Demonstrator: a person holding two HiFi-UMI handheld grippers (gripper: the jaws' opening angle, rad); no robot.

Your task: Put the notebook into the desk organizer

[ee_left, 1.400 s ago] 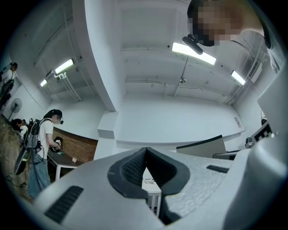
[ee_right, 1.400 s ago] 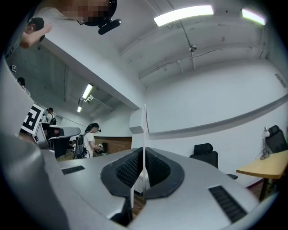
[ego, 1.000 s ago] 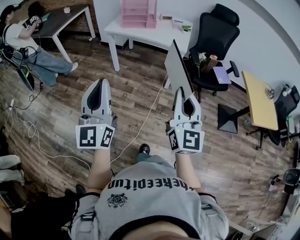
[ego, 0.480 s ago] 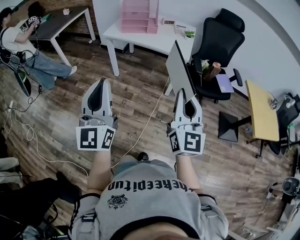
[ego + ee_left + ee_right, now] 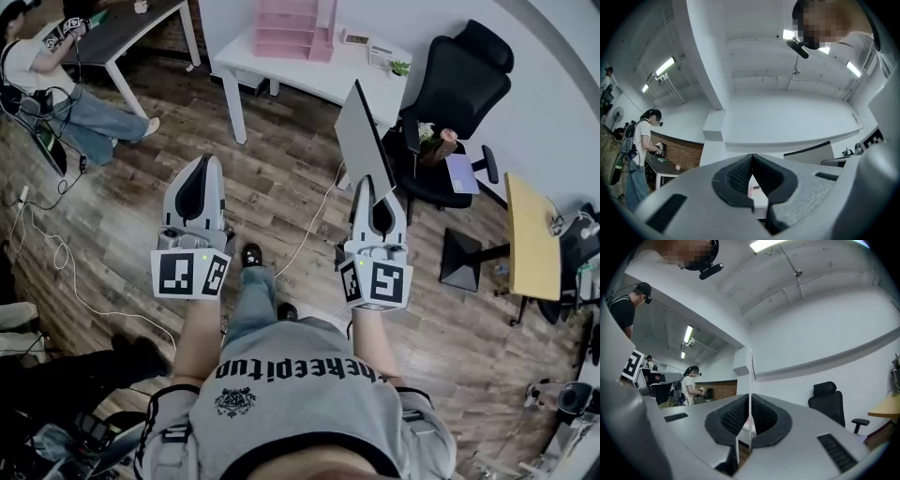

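Right gripper view: right tongs (image 5: 749, 396) clamp the notebook (image 5: 751, 365) (edge-on)

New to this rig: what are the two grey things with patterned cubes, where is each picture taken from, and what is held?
They are two-jaw grippers, one in each of a person's hands. One camera sits on the person's head, looking down; one rides on each gripper, looking along its jaws. The right gripper is shut on a thin grey notebook. The left gripper is shut, empty. Ahead, a white desk bears a pink organizer.
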